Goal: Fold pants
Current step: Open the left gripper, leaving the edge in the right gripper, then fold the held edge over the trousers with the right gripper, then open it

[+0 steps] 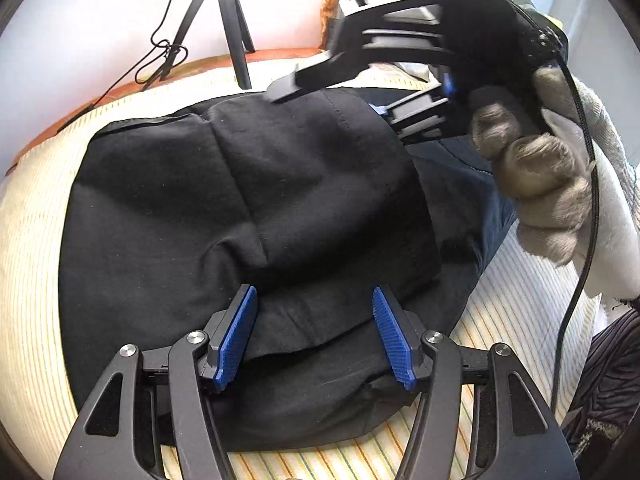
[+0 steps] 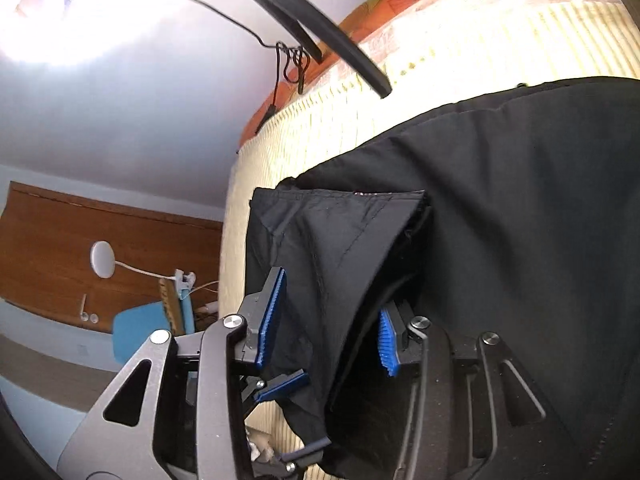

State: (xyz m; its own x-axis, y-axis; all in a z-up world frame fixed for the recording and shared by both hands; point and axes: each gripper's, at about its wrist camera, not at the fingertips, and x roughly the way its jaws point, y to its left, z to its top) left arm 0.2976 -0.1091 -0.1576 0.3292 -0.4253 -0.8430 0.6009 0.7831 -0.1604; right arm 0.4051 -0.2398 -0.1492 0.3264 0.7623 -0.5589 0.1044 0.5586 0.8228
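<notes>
Pants [image 1: 248, 200] lie folded, striped mattress [image 1: 32, 280] bordering them.

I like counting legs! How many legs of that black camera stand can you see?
3. In the left wrist view the tripod stands at the bed's far edge: one leg slants left, one comes down the middle, one slants right. Its top is cut off.

The left wrist camera looks forward and down, close over the black pants [image 1: 248, 208], with the tripod [image 1: 224, 20] at 12 o'clock. The right wrist camera sits rolled sideways, very near the pants [image 2: 500, 220] hem, facing the room at 9 o'clock. Both share pants, striped bedcover [image 1: 36, 280], tripod.
</notes>
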